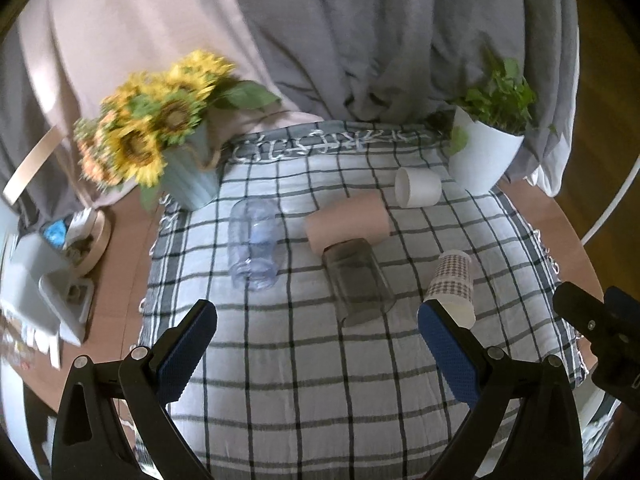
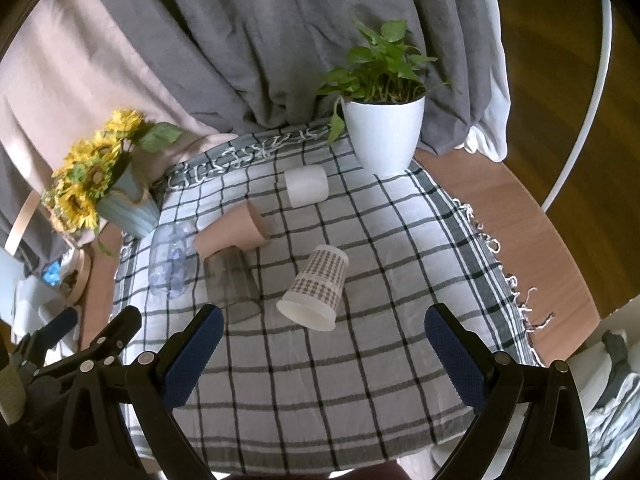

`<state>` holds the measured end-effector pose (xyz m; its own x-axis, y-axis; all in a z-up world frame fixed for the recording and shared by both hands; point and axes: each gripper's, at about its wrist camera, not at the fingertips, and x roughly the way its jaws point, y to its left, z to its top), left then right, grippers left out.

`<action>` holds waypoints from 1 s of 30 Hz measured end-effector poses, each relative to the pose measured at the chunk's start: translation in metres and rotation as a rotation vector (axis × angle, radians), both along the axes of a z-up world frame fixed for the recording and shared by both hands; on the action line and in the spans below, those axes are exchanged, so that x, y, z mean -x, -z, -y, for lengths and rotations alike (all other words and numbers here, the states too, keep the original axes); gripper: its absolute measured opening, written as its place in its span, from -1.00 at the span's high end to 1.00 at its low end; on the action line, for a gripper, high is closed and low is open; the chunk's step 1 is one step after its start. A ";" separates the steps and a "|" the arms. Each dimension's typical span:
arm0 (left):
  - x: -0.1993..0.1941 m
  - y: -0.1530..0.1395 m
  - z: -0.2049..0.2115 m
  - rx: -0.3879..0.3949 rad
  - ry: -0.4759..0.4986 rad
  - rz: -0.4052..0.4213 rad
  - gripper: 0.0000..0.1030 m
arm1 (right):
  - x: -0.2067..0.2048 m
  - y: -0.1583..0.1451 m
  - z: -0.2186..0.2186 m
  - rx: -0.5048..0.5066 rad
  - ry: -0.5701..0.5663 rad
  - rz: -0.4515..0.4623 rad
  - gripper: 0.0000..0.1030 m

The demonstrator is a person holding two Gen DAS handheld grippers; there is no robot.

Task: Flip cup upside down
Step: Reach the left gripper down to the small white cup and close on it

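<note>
Right wrist view: checked cup (image 2: pixel 316 292) on its side between open right gripper (image 2: pixel 322 334) fingers

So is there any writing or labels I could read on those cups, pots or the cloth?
None can be read.
The checked paper cup carries only a pattern, no words.
The cloth's far edge shows pale stitching, too blurred to tell if it is lettering.
The clutter beside the table is too blurred to read.

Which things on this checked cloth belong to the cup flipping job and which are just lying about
Job:
checked paper cup
smoky glass
pink cup
white cup
clear plastic cup

Lying about:
sunflower pot
white plant pot
checked tablecloth
</note>
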<state>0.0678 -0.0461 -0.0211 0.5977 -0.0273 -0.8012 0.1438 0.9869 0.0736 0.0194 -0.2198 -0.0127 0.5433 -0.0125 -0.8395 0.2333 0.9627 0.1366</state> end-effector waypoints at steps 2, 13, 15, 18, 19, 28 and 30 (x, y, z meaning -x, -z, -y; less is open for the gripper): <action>-0.011 0.001 0.008 -0.010 0.038 -0.012 -0.99 | -0.006 0.002 0.006 -0.007 0.019 -0.004 -0.97; -0.110 0.013 0.074 -0.100 0.364 -0.117 -0.99 | -0.050 0.023 0.048 -0.165 0.241 -0.063 -0.97; -0.131 0.017 0.087 -0.135 0.435 -0.133 -0.99 | -0.060 0.034 0.056 -0.238 0.294 -0.097 -0.97; -0.156 0.025 0.105 -0.180 0.529 -0.155 -0.99 | -0.071 0.050 0.065 -0.314 0.376 -0.129 -0.97; -0.162 0.028 0.111 -0.193 0.561 -0.160 -0.99 | -0.075 0.055 0.068 -0.332 0.409 -0.131 -0.97; -0.213 0.081 0.164 -0.314 0.856 -0.287 -0.99 | -0.105 0.092 0.077 -0.440 0.590 -0.191 -0.97; -0.221 0.091 0.174 -0.329 0.888 -0.306 -0.99 | -0.112 0.100 0.081 -0.452 0.619 -0.212 -0.97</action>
<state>0.2893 -0.2196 -0.1126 0.2341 -0.1136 -0.9655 0.8789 0.4493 0.1603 0.1312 -0.3006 -0.1122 0.3775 0.1068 -0.9198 0.7725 0.5114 0.3764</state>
